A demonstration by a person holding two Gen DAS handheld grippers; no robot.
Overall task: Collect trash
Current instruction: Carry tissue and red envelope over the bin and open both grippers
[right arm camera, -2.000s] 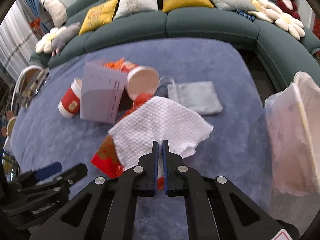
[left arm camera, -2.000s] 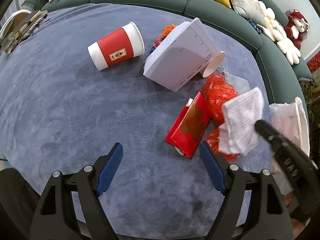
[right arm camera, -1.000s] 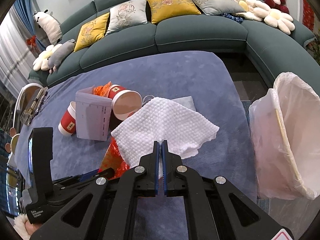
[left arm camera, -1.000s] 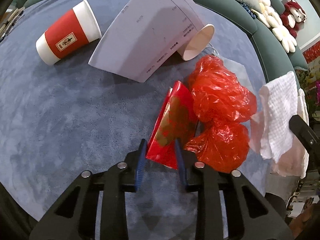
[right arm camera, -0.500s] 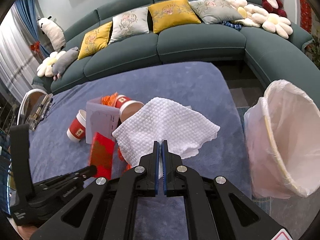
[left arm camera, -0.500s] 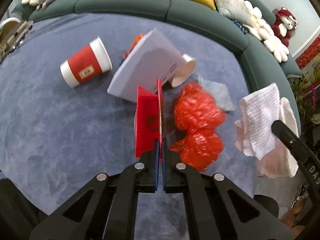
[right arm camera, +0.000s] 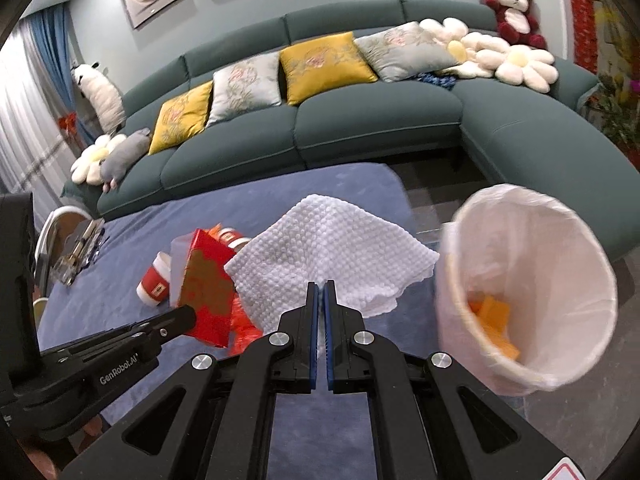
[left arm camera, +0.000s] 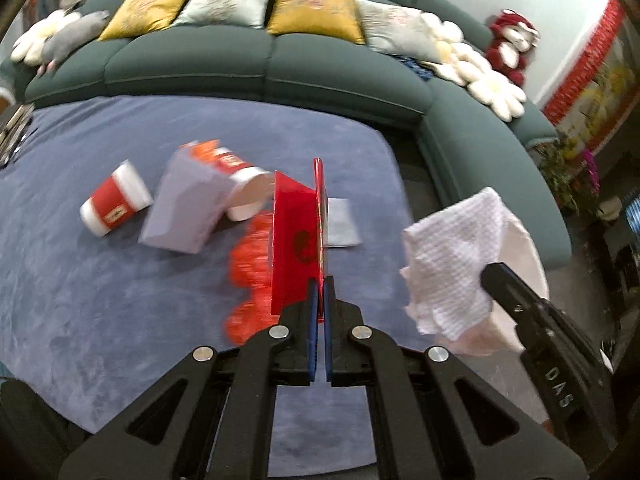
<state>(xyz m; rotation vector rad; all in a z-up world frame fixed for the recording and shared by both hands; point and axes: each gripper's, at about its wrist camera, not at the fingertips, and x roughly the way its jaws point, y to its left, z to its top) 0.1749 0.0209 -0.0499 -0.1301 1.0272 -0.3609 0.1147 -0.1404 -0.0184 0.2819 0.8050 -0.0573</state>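
Note:
My left gripper (left arm camera: 319, 286) is shut on the lower edge of a red paper bag (left arm camera: 294, 240), which hangs lifted above the blue rug; the same red paper bag (right arm camera: 208, 280) shows at the left of the right wrist view. My right gripper (right arm camera: 319, 290) is shut on a white textured cloth (right arm camera: 332, 246), held in the air left of the bin (right arm camera: 532, 292), which is lined with a white bag and holds orange scraps. The white cloth (left arm camera: 452, 256) also appears at the right of the left wrist view. A red plastic bag (left arm camera: 248, 264) lies on the rug below.
On the blue rug (left arm camera: 100, 280) lie a red-and-white paper cup (left arm camera: 114, 204), a folded white sheet (left arm camera: 182, 210), a second paper cup (left arm camera: 244, 188) and a grey pouch (left arm camera: 340, 222). A dark green sofa (right arm camera: 360, 120) with cushions curves around the rug.
The left gripper closed on the red paper bag and lifted it off the rug. The right gripper carried the white cloth up and closer to the bin, whose inside now shows.

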